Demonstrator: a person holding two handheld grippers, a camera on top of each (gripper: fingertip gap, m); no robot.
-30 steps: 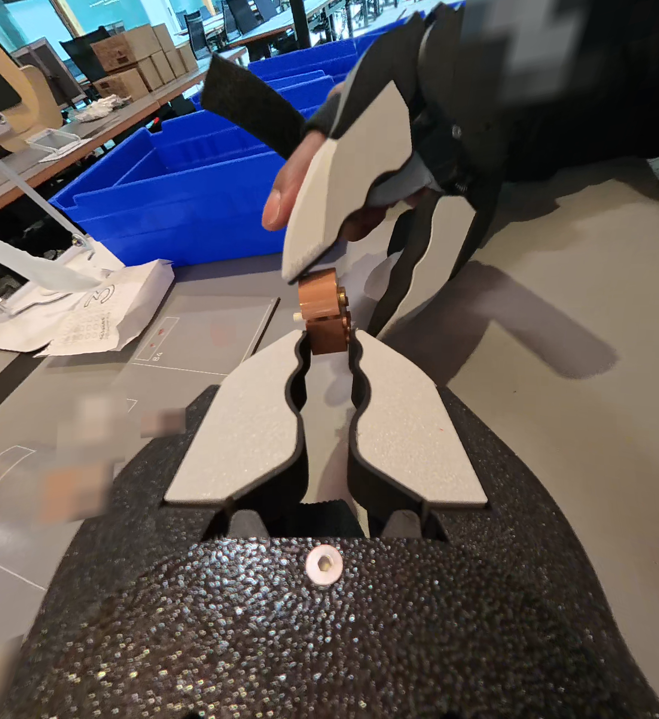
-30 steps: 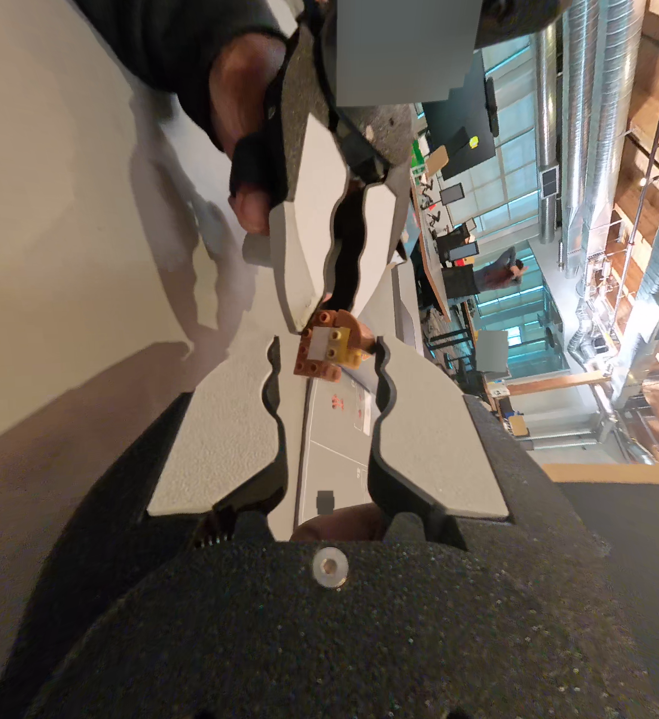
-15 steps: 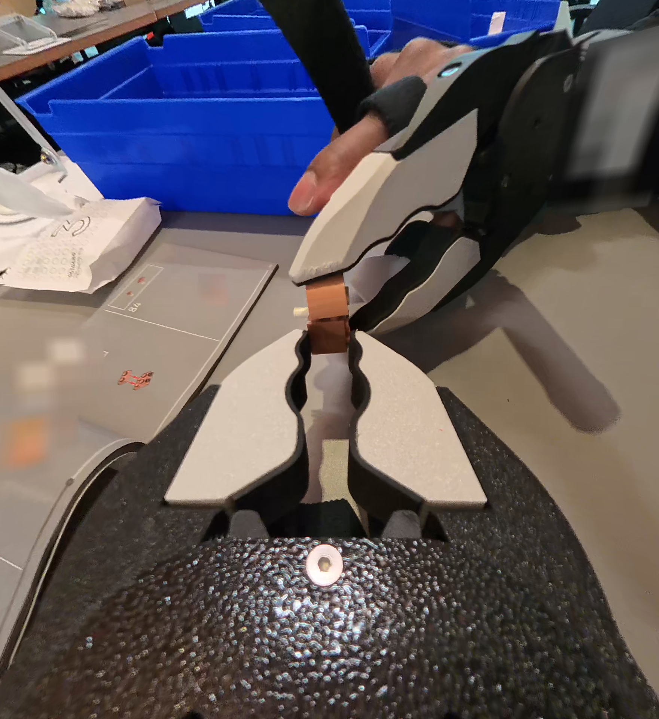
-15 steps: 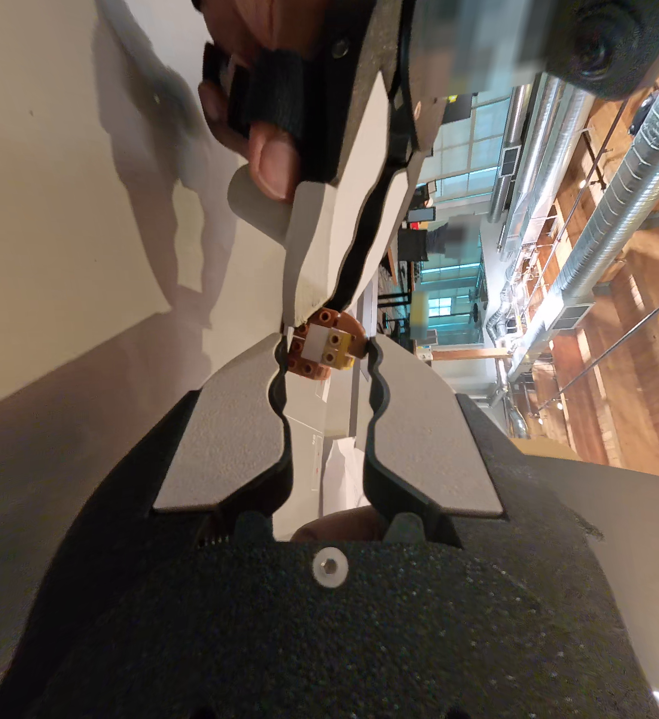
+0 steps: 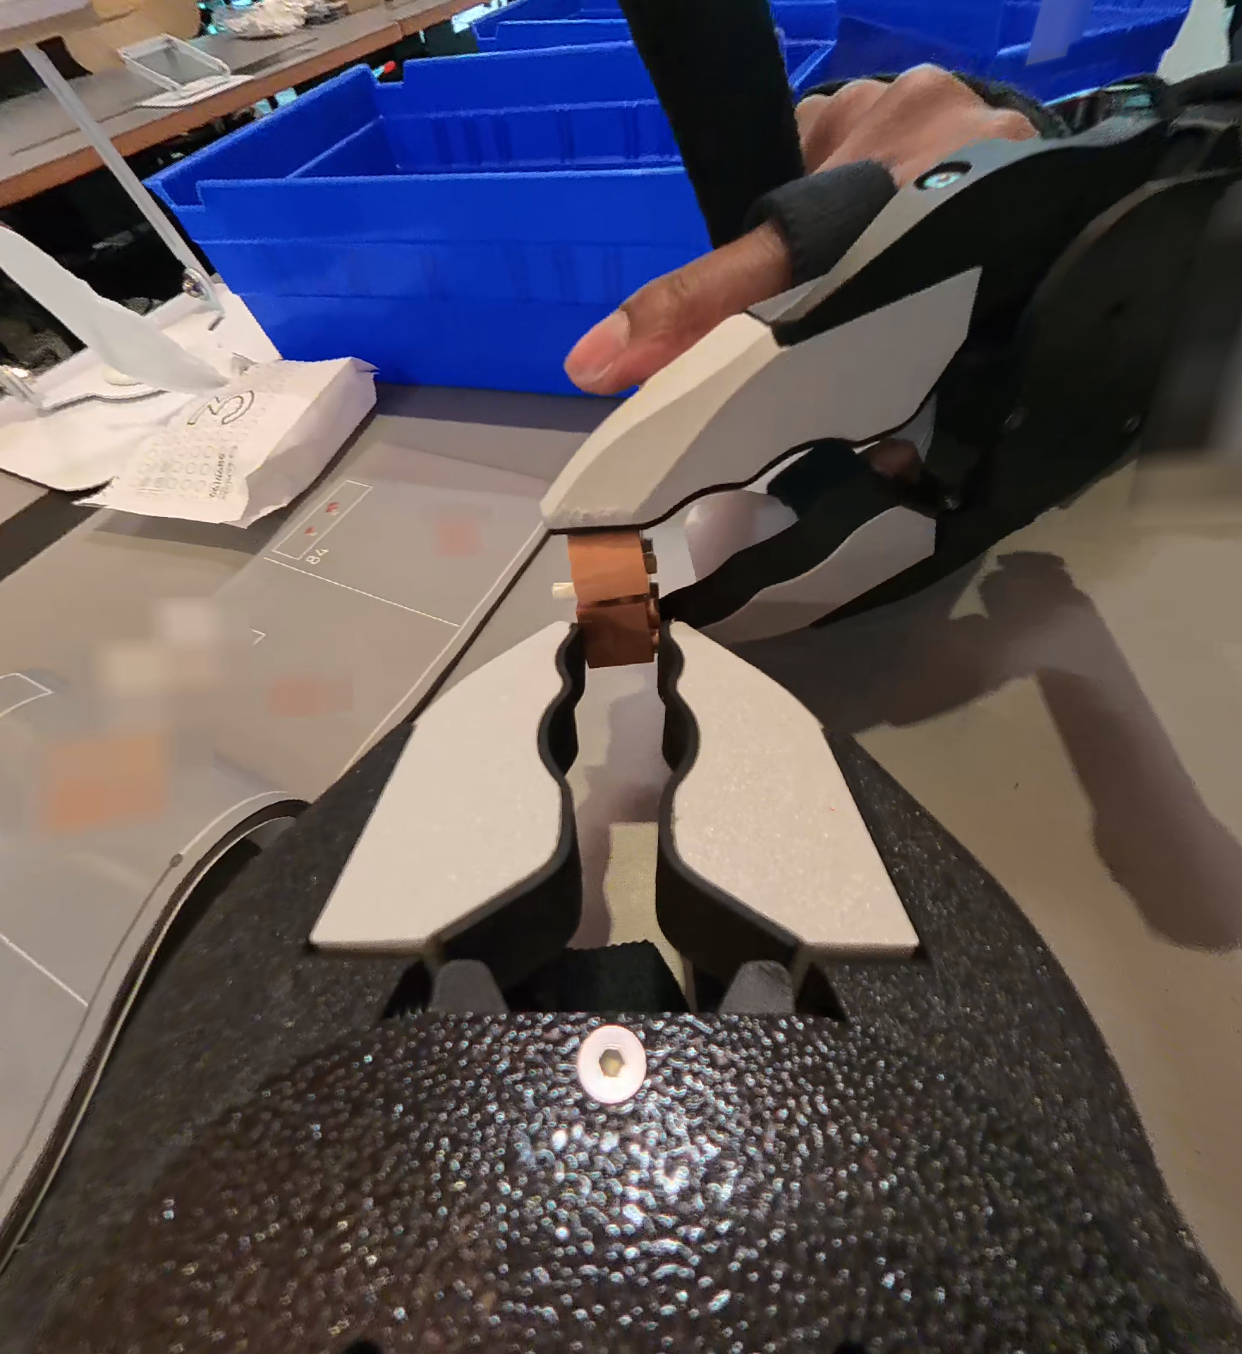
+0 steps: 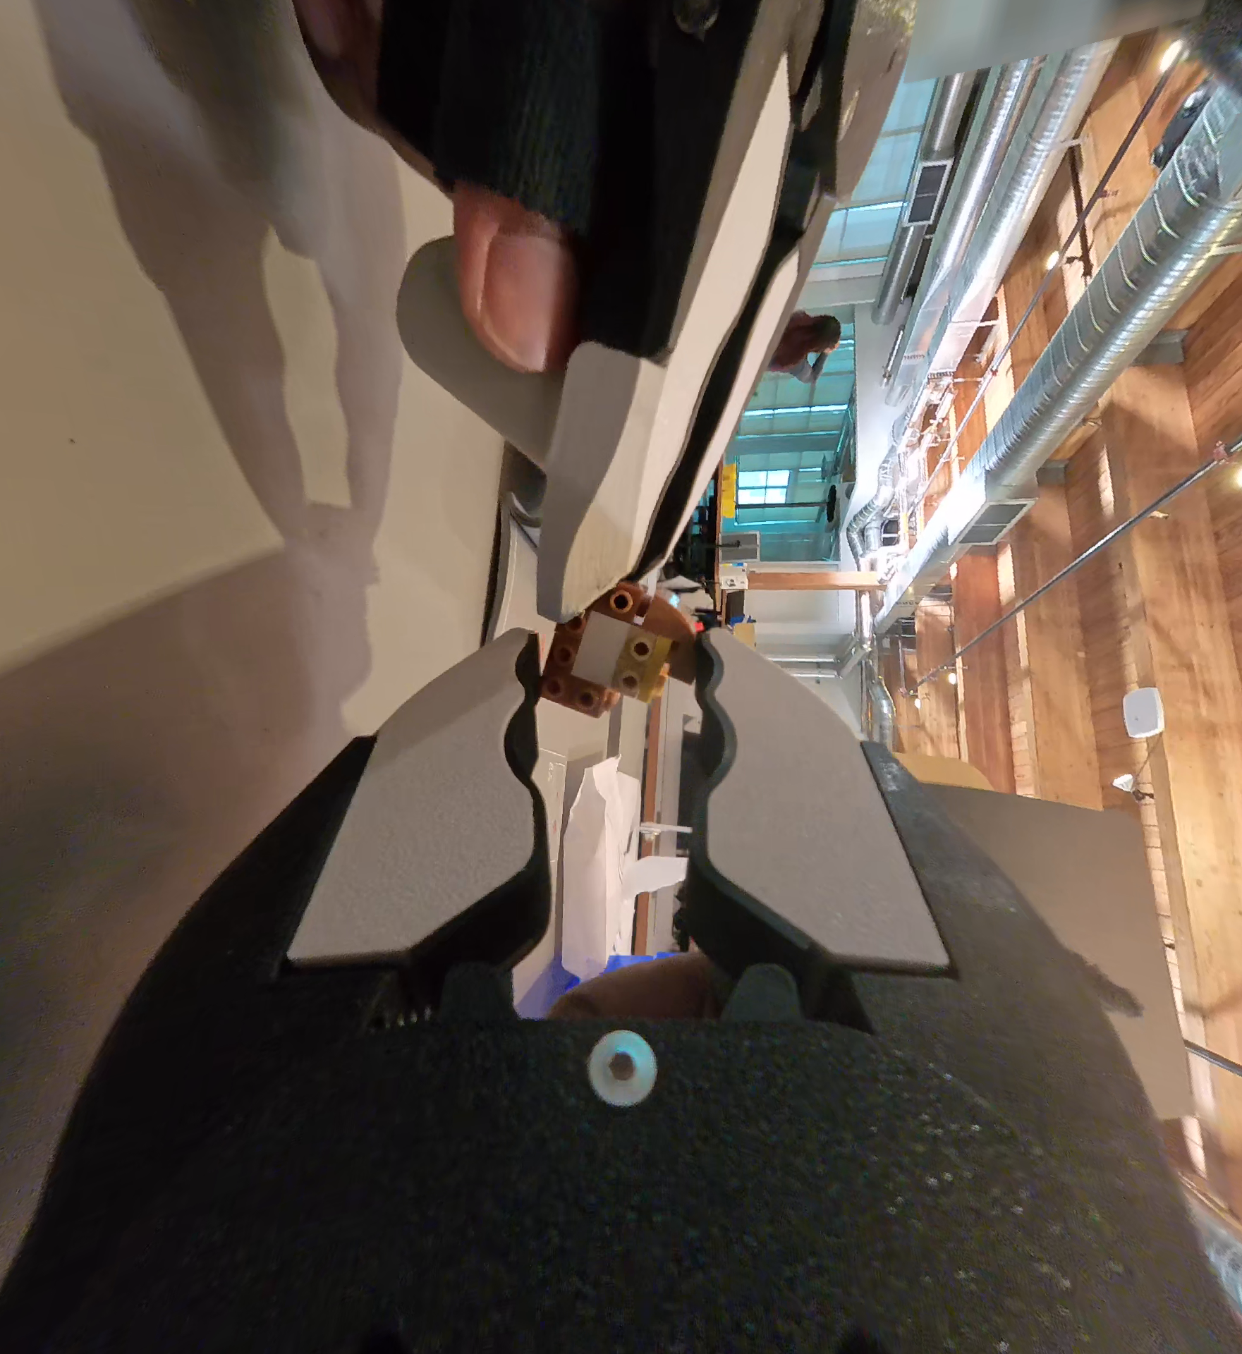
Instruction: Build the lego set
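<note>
My left tool [image 5: 616,645] and right tool [image 6: 621,652] both clamp one brown brick assembly [image 5: 614,604] above the surface [image 5: 1043,733].

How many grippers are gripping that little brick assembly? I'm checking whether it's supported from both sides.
2. The left gripper clamps the lower brown end of the toy brick assembly; the right gripper closes on its other end, pads at both sides. Contact on some pads is partly hidden.
</note>
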